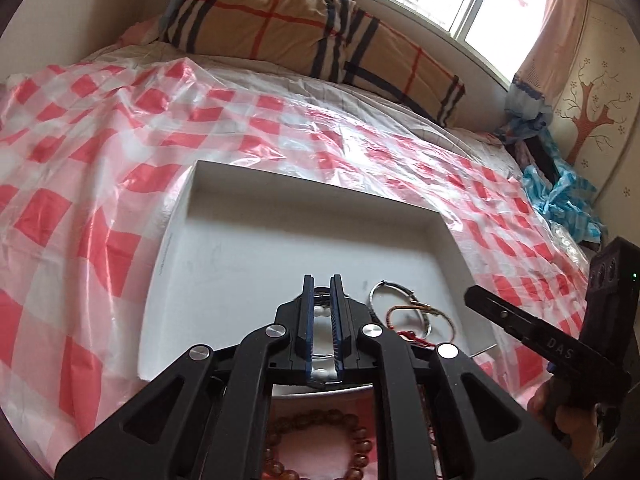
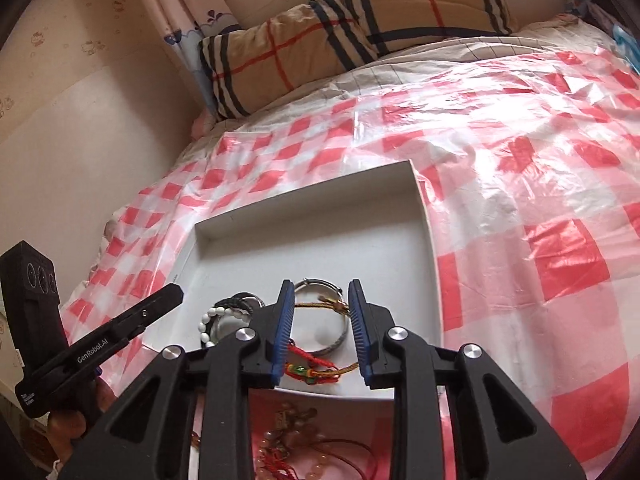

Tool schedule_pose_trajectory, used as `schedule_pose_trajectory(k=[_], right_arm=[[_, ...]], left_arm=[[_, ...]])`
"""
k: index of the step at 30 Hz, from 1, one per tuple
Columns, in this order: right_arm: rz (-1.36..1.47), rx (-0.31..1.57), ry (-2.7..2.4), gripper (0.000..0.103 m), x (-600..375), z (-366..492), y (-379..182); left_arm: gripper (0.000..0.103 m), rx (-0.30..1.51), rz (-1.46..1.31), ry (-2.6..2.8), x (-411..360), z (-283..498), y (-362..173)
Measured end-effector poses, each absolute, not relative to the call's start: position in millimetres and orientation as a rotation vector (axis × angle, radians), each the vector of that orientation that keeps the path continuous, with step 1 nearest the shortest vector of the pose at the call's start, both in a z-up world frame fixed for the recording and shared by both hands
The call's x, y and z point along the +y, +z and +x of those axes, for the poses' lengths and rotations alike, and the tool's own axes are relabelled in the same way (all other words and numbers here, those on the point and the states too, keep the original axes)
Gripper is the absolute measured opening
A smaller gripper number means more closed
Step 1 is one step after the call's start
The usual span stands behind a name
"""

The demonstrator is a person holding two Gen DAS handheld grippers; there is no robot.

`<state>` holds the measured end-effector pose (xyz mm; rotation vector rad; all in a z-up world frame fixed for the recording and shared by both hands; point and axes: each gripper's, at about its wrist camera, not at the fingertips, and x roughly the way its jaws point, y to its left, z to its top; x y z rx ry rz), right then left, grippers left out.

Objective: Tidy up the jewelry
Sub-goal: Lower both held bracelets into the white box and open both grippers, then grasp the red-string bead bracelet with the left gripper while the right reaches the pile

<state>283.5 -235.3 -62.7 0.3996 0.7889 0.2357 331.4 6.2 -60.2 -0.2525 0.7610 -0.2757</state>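
While one white tray (image 2: 424,240) holds four bracelets, left tool (image 1: 322,284) nearly together, right tool (image 2: 320,292) apart.

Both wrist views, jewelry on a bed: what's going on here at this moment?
A person with a handheld gripper in each hand is sorting jewelry into a shallow white tray on a red-checked plastic sheet. The left gripper is nearly closed over a white bead bracelet near the tray's front edge; whether it grips it is unclear. The right gripper is open above a silver bangle and red cord bracelets already in the tray. An amber bead bracelet lies outside, in front.
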Motion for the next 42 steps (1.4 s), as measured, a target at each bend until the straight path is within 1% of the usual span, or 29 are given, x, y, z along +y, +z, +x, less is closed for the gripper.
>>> schedule_pose_trajectory(k=[5,7,11,13,17,24,26,27,28,31,35,38,39,40,42], right_arm=[[0.448,0.806,0.217,0.029,-252.1,265.8,-76.1],[0.468,0.800,0.210,0.032,-256.8,258.6,-76.8],[0.470,0.783,0.211,0.033,-260.9,242.4,-72.2],[0.444,0.793,0.216,0.036,-258.2,236.6,-69.8],[0.371,0.836,0.230,0.036,-248.9,221.4,-72.6],[0.212,0.926,0.264,0.039,-227.8,210.5,-87.5],[0.169,0.950,0.279,0.042,-219.3,211.8,-91.9],[0.144,0.958,0.280,0.046,-215.0,212.6,-93.9],[0.129,0.957,0.275,0.047,-212.5,212.8,-95.9],[0.163,0.953,0.274,0.047,-216.6,213.1,-99.5],[0.303,0.950,0.279,0.047,-237.2,213.3,-102.5],[0.349,0.948,0.290,0.047,-243.3,213.5,-106.2],[0.355,0.949,0.291,0.047,-243.7,214.4,-107.8],[0.356,0.950,0.291,0.047,-243.7,215.0,-108.8],[0.346,0.954,0.287,0.047,-242.2,215.3,-110.0]], left_arm=[[0.012,0.762,-0.263,-0.263,13.9,323.2,-66.2],[0.019,0.751,-0.268,-0.266,14.0,316.8,-64.6],[0.029,0.758,-0.258,-0.286,11.7,303.0,-63.1],[0.035,0.762,-0.246,-0.291,10.1,295.2,-63.7],[0.035,0.781,-0.206,-0.340,2.3,277.9,-65.4],[0.038,0.871,0.011,-0.613,-47.6,244.1,-75.9],[0.041,0.878,0.053,-0.664,-58.4,235.8,-77.0],[0.047,0.885,0.067,-0.691,-62.8,233.1,-77.6],[0.052,0.897,0.081,-0.716,-67.1,230.7,-78.7],[0.055,0.921,0.128,-0.729,-75.8,226.2,-83.8],[0.059,0.941,0.136,-0.738,-78.8,224.5,-86.6],[0.059,0.979,0.144,-0.691,-81.5,230.6,-94.1],[0.057,0.993,0.141,-0.682,-81.6,233.2,-97.1],[0.044,0.998,0.144,-0.663,-81.4,235.2,-98.4],[0.027,1.007,0.161,-0.624,-80.3,237.5,-100.5]])
